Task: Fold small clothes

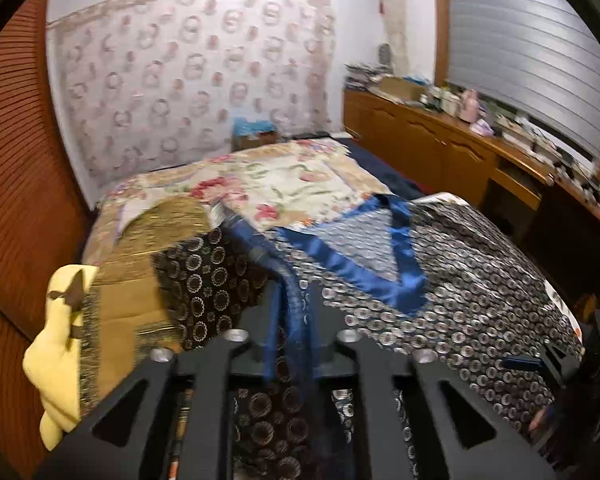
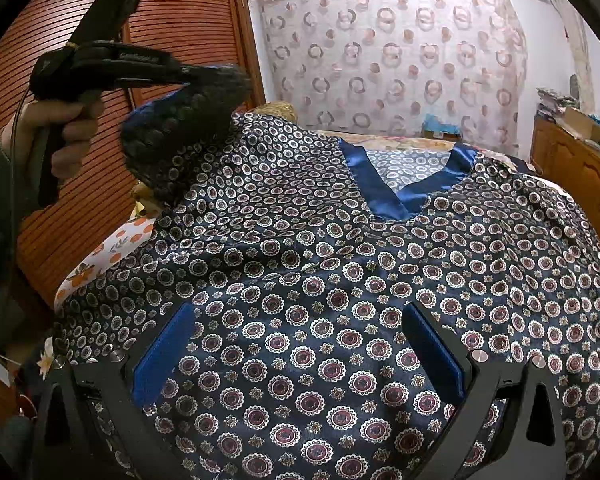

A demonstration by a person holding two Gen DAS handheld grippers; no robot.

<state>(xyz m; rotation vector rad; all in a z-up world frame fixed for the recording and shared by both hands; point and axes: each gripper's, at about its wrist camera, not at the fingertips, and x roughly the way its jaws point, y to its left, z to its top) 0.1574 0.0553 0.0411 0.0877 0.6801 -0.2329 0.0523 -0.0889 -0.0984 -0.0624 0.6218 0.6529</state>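
Shirt (image 2: 340, 280) lies spread on the bed (image 1: 300, 184). My left gripper (image 1: 290, 320) pinches its lifted sleeve narrowly; this slippery satin may slide out. My right gripper (image 2: 300, 356) hovers wide, holding nothing down.

Left tool (image 1: 292, 312) pinches a blue-edged fold of the patterned shirt (image 1: 460, 280); yellow cloth (image 1: 56, 344) at nine o'clock; floral bedspread (image 1: 284, 184) at twelve.
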